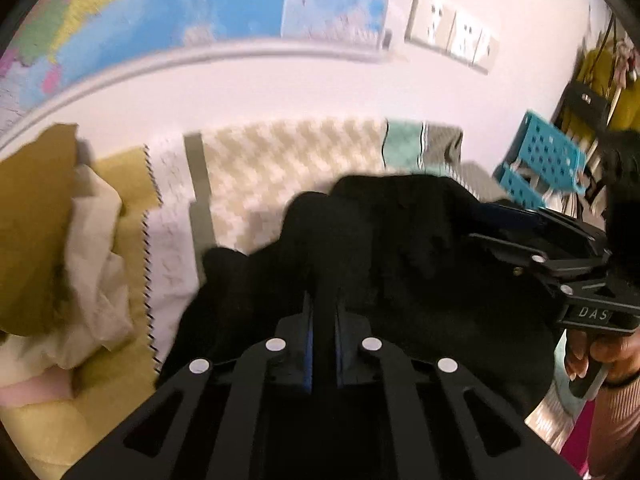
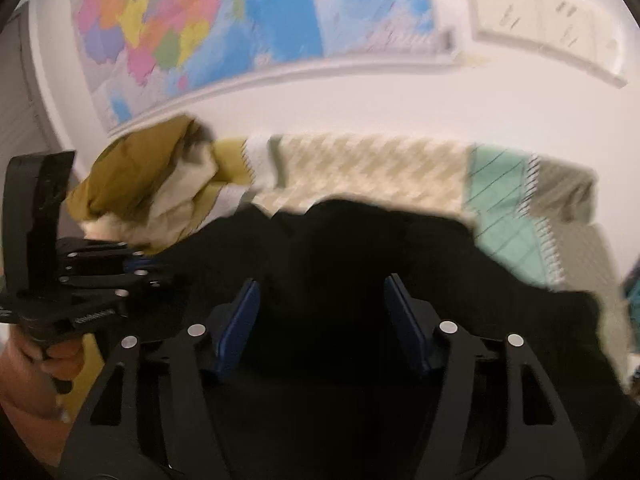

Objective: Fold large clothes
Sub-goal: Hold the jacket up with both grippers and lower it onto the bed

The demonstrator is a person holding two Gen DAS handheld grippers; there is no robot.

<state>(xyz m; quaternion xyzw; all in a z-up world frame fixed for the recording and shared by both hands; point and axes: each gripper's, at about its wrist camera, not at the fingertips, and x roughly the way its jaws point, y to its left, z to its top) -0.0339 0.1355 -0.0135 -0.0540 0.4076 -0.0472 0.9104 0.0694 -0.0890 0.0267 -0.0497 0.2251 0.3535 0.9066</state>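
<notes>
The left gripper (image 1: 323,320) is pressing its blue-padded fingers (image 1: 308,344) together on a raised fold of the large black garment of soft, matte cloth (image 1: 400,248), pinching it just ahead of the fingertips. The right gripper (image 2: 320,312) is holding its fingers (image 2: 240,320) spread wide, with the same black cloth bunched between and beyond them; its pads are not visibly pressing on anything.

The garment is lying rumpled on a quilted patchwork bedspread in cream houndstooth, mint and grey panels (image 1: 280,160), which is stretching out past the fingertips towards the wall. To the left of the left fingers, a crumpled heap of mustard and cream fabric (image 1: 60,240) is sitting loosely piled.

Risk, as a judgement: with only one gripper pinching, the limp cloth is likely to sag and slump on the free side if lifted, spoiling a straight fold. The pinch may be catching several layers at once, dragging hidden folds along. The black surface is showing almost no seams or edges, so the spread fingers could close on the wrong spot. The nearby heap could be snagged.
</notes>
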